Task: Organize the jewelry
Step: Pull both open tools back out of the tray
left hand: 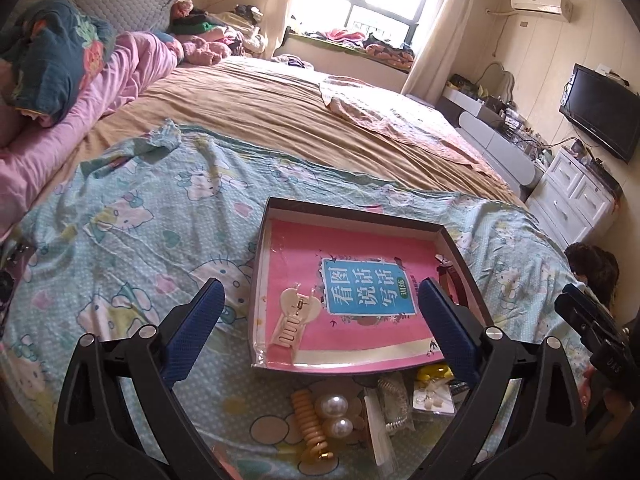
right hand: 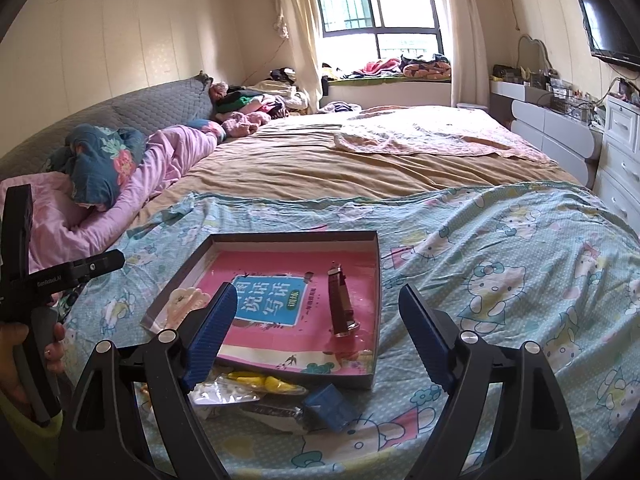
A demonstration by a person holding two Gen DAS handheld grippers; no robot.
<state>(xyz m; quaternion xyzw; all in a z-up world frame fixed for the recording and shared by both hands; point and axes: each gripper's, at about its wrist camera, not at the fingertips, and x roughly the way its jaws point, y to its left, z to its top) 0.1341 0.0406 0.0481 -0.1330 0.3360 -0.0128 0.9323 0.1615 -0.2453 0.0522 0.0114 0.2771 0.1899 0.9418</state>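
Observation:
A shallow dark-rimmed box [left hand: 352, 210] [right hand: 378, 264] with a pink book as its floor lies on the Hello Kitty sheet. A cream hair claw [left hand: 294, 318] [right hand: 185, 300] lies at its left side and a brown watch strap [right hand: 340, 306] [left hand: 450, 276] at its right. Loose jewelry lies in front of it: an orange spiral tie [left hand: 310, 420], two pearls [left hand: 334, 414], yellow pieces [right hand: 260, 383] in clear bags, a blue block [right hand: 330, 406]. My left gripper [left hand: 320, 308] is open and empty above the box's near edge. My right gripper [right hand: 316, 312] is open and empty over the box.
The Hello Kitty sheet [left hand: 120, 220] covers the near part of a large bed. Pink bedding and pillows [right hand: 168, 152] lie at the left. White drawers [left hand: 576, 196] and a TV [left hand: 604, 112] stand at the right. The other gripper's handle shows at each view's edge.

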